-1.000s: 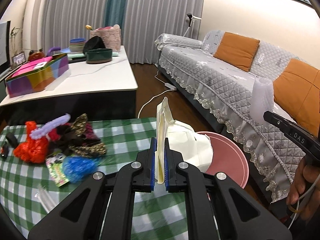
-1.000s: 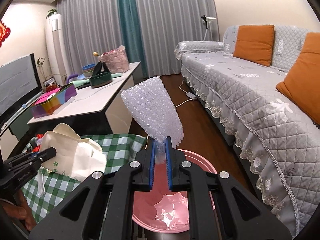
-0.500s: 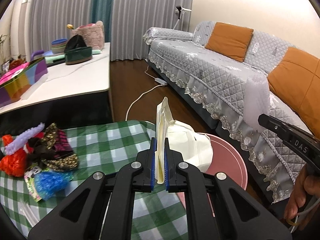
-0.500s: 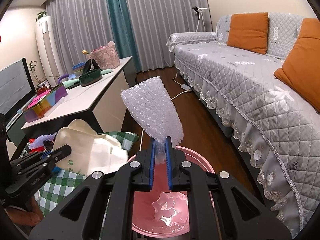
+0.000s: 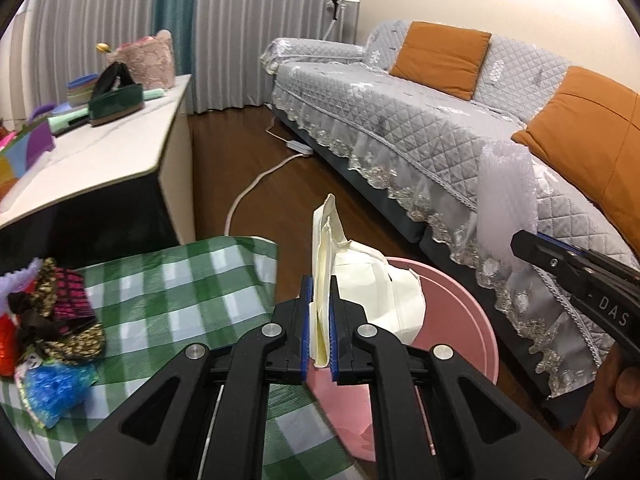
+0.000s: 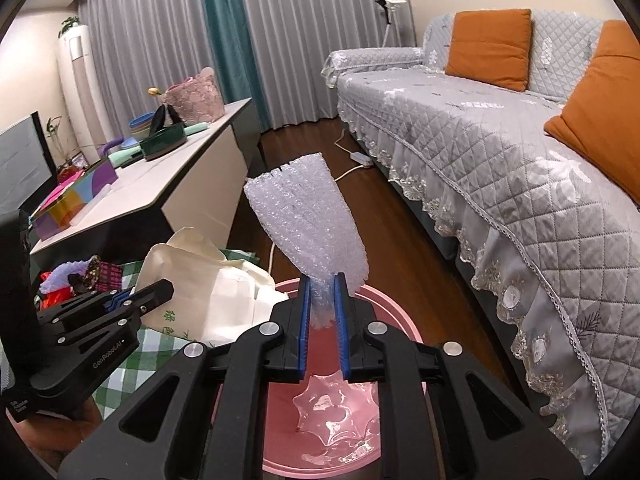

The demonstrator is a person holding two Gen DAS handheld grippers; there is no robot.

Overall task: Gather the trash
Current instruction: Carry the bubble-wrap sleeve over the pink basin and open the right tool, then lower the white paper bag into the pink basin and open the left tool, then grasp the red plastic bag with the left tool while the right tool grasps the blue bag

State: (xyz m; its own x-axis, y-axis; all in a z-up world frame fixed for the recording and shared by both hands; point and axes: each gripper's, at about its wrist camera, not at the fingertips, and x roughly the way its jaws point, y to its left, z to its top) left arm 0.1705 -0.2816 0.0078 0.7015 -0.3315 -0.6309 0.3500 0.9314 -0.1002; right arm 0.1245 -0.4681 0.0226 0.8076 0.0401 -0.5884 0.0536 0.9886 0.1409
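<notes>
Pink basin (image 6: 404, 322), clear plastic tray (image 6: 332, 408) inside

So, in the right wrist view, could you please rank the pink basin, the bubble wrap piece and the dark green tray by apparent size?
1. Pink plastic basin
2. Clear bubble wrap piece, though nearness enlarges it
3. Dark green oval tray, far off
</notes>
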